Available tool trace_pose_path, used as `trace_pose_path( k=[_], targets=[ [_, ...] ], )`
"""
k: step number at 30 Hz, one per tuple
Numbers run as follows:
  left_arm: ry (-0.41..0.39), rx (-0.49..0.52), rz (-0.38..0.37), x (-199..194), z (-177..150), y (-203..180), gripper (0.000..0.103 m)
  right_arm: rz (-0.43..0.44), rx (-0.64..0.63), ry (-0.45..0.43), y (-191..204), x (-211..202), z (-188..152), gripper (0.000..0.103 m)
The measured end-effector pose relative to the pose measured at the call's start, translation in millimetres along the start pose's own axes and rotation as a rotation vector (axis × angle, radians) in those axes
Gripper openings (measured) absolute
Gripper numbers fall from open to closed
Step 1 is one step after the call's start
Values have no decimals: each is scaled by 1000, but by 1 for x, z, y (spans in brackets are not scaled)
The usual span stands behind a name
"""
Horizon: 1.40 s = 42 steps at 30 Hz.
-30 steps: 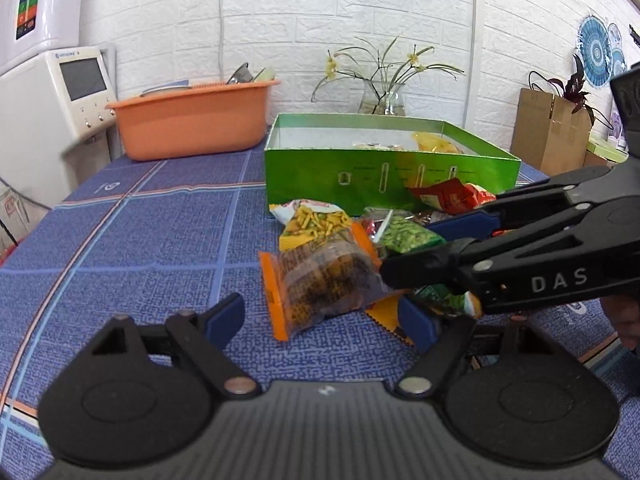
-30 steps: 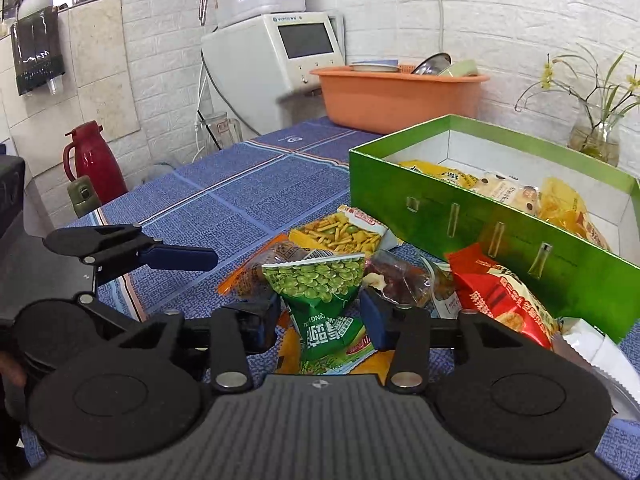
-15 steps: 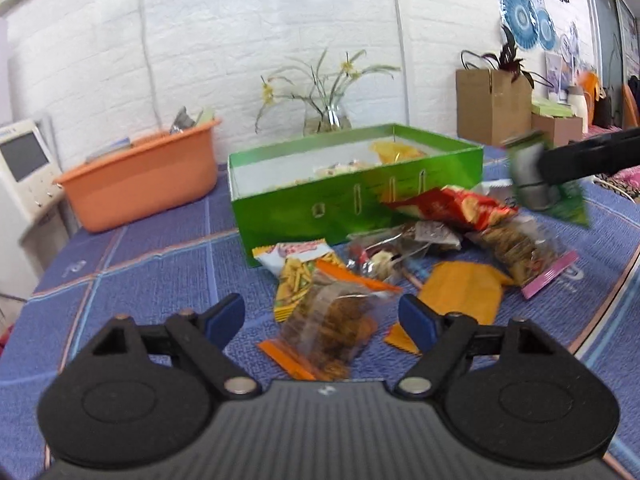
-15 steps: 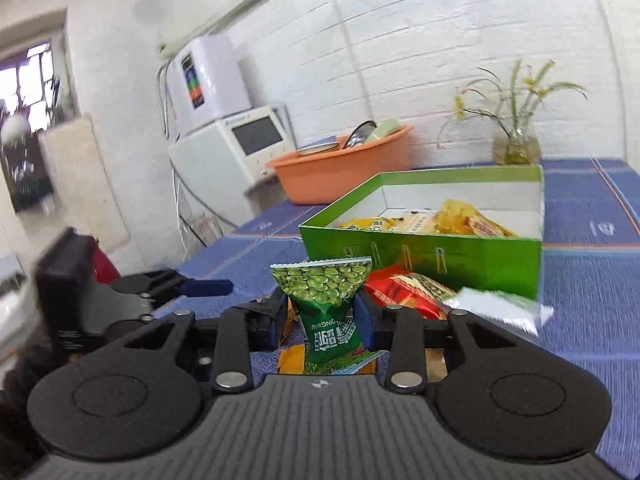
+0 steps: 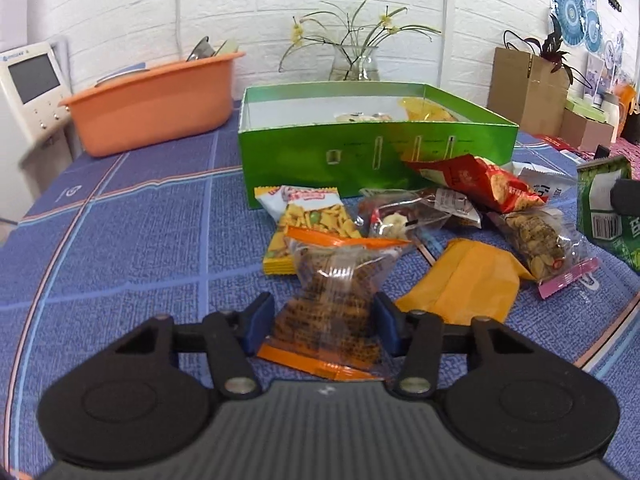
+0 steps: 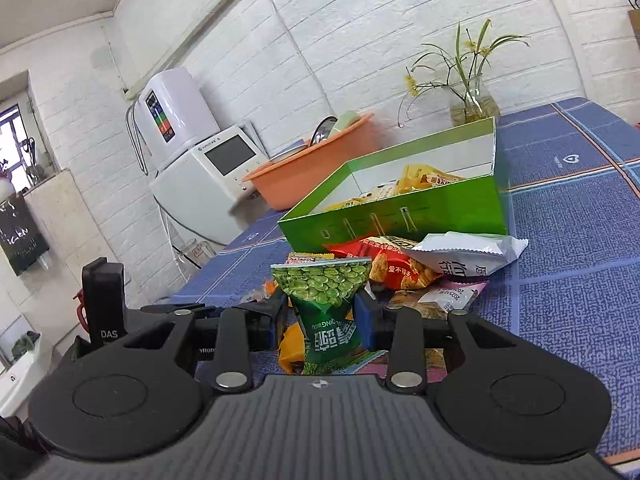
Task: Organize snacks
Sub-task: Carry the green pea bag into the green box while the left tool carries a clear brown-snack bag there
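Observation:
My left gripper (image 5: 322,322) is shut on a clear orange-edged snack bag (image 5: 338,300) that lies on the blue tablecloth. My right gripper (image 6: 322,314) is shut on a green pea packet (image 6: 326,304) and holds it above the table; the packet also shows at the right edge of the left wrist view (image 5: 604,208). A green box (image 5: 372,152) with a few snacks inside stands behind the pile. Loose packets lie in front of it: a yellow cracker bag (image 5: 308,220), a red bag (image 5: 480,180), a clear nut bag (image 5: 540,240), an orange pouch (image 5: 464,280).
An orange basin (image 5: 156,100) with dishes stands at the back left beside a white appliance (image 5: 28,92). A glass vase with a plant (image 5: 354,64) is behind the box. Cardboard boxes (image 5: 528,84) stand at the far right. A white packet (image 6: 468,256) lies by the box.
My left gripper has moved down to the orange-edged bag and closed on it. My right gripper has lifted the green pea packet up and away to the right.

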<state>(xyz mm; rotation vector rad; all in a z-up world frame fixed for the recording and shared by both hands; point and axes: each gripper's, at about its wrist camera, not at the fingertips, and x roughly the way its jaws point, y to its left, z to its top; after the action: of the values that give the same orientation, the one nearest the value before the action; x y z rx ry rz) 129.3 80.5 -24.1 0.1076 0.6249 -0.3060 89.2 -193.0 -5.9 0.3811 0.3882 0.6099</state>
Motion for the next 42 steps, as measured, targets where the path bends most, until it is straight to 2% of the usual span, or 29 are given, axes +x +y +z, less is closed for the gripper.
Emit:
trace_pose_path(
  k=[5,11,15,19,22,26,29,32,38,40,41,42],
  targets=[
    [1,-6,48,-7,-4,-7,50,18,28,20,0,1,-3,63],
    [-8,-45,42,-23,-10,-11,50,70,151,105,-6,10,-16,63],
    [-56,-71,37,-44,-11,-15,50,101,196,139,-1,16,-20,63],
    [-114,-67,45,-58,-3,-20,50,120,174,116,10,18,-11,63],
    [-159,-61,36,-56,13,-24,50,128,156,61,15,19,4,63],
    [-230,-69,28,-43,46,-26,50,85,153,-61,3,16,35,63],
    [-258,-84,10,-26,74,-24,50,10,184,-169,-23,14,63,63],
    [-258,-101,-14,-2,100,-22,50,-41,245,-198,-53,26,86,63],
    [-225,-108,14,67,142,-22,51,-151,263,-209,-90,74,99,63],
    [-192,-127,22,85,152,-18,55,-193,272,-212,-100,88,97,68],
    [-184,-127,25,90,155,-16,62,-200,293,-204,-105,91,96,72],
    [-186,-133,27,91,156,-14,63,-194,318,-193,-110,93,93,85]
  ],
)
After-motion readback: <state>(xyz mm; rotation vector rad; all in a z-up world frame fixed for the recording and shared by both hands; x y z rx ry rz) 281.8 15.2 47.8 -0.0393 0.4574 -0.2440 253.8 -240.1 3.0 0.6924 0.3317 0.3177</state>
